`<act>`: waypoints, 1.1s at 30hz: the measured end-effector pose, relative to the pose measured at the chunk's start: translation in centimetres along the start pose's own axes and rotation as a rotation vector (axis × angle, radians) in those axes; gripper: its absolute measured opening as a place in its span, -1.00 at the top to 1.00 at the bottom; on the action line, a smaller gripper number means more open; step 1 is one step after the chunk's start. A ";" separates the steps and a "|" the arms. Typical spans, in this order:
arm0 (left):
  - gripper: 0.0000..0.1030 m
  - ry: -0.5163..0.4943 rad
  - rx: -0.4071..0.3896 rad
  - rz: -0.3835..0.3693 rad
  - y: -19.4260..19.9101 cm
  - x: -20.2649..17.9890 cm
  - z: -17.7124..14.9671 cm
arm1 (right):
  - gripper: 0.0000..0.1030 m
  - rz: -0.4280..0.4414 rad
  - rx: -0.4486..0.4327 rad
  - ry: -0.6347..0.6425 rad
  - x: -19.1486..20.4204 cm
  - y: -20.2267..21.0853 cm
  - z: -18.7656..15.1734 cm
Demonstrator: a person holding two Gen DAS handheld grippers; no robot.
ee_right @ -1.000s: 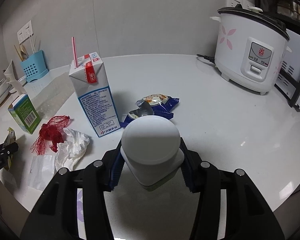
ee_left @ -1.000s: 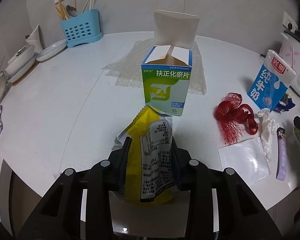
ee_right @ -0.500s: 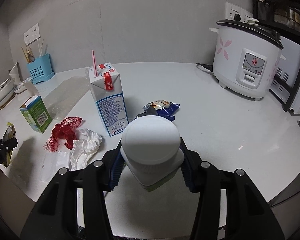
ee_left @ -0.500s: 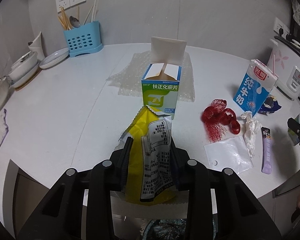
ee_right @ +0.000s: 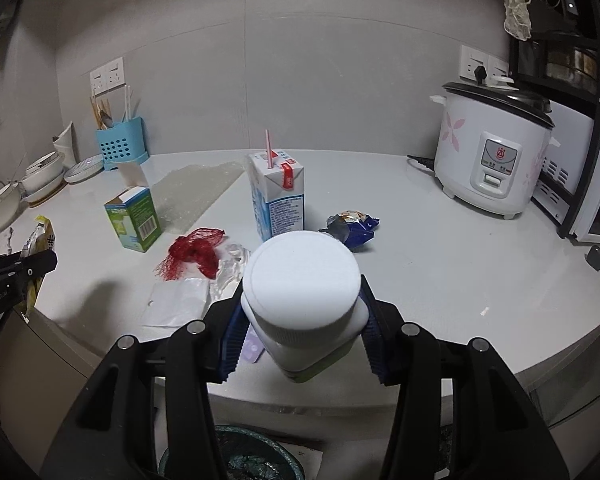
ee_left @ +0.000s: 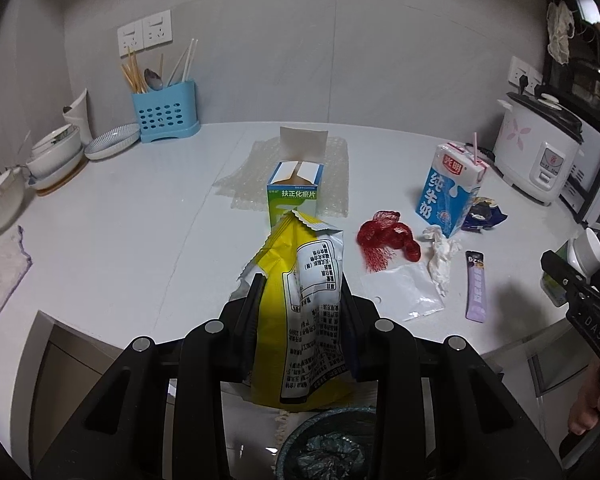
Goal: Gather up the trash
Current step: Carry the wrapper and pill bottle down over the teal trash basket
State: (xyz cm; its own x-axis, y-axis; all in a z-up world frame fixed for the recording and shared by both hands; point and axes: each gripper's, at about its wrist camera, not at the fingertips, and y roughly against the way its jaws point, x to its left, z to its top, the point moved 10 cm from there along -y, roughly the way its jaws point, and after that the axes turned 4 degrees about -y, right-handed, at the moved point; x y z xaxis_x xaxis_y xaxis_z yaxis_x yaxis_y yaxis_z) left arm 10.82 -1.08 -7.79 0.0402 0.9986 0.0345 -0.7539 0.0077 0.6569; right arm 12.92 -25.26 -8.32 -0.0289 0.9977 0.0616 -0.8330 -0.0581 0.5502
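My left gripper [ee_left: 300, 312] pinches a light, limp wrapper [ee_left: 304, 304] mid-body, my right gripper [ee_right: 302, 320] clamps a rigid, slick jar [ee_right: 302, 300] below its cap, both past the counter [ee_right: 440, 280] front edge above the bin [ee_right: 236, 460].

The snack bag [ee_left: 300, 312] is yellow with a white panel of black print. The bottle [ee_right: 302, 300] has a white cap and a green label. The milk carton [ee_left: 448, 196] is blue and white with red top and pink straw. The net [ee_left: 384, 240] is red, the utensil holder [ee_left: 164, 114] light blue with round holes, the counter [ee_left: 120, 232] white.
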 end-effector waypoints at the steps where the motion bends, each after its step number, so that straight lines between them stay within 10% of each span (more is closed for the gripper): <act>1: 0.36 -0.003 -0.010 -0.001 0.6 -0.1 -0.3 | 0.08 0.008 -0.008 0.004 0.3 0.7 -0.3; 18: 0.36 0.001 -0.075 -0.118 5.2 -3.7 -9.8 | 0.08 0.115 -0.017 0.016 4.1 5.6 -11.6; 33: 0.36 0.010 0.008 -0.168 -2.3 -4.6 -20.8 | 0.08 0.112 0.141 0.022 4.8 -0.4 -22.9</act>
State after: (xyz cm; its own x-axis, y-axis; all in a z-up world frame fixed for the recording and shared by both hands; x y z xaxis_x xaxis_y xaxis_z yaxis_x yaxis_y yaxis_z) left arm -1.32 -4.56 -25.11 0.1592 0.9837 -0.0839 -0.7317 0.1746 0.6589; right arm 0.41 -19.63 -27.31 -0.1308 0.9851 0.1114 -0.7379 -0.1717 0.6527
